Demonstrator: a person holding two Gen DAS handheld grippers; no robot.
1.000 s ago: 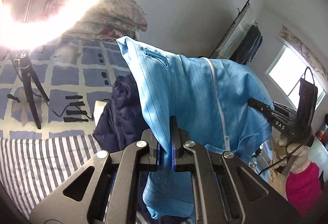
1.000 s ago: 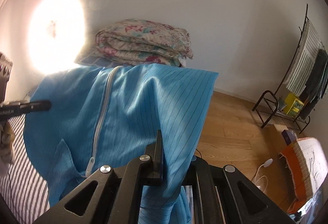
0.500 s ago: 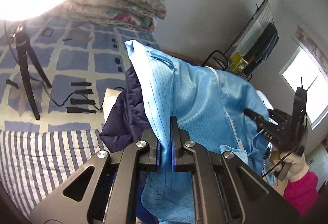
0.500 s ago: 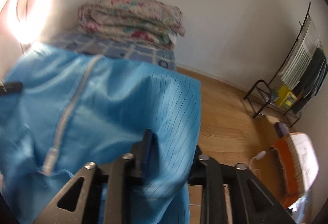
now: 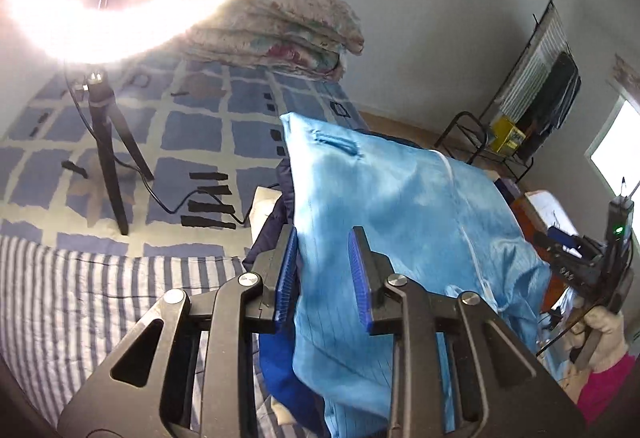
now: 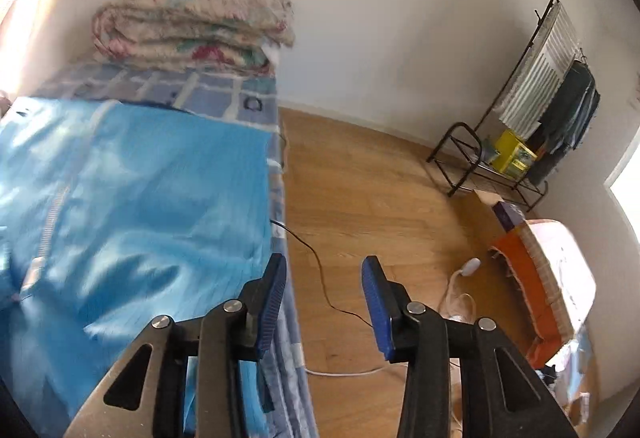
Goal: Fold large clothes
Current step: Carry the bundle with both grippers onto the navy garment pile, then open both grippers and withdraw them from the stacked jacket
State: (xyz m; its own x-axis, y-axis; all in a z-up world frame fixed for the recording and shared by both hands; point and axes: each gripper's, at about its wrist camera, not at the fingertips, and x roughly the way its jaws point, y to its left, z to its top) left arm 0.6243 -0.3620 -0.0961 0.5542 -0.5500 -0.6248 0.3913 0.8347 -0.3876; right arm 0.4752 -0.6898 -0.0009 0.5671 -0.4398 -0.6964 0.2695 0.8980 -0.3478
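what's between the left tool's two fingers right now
A fold of the light blue garment runs up between the open left tool, as the left wrist view shows; whether it touches the pads is unclear.

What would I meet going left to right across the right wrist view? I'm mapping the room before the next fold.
Light blue garment → bed's checked cover edge → black cable on the wooden floor → metal drying rack.
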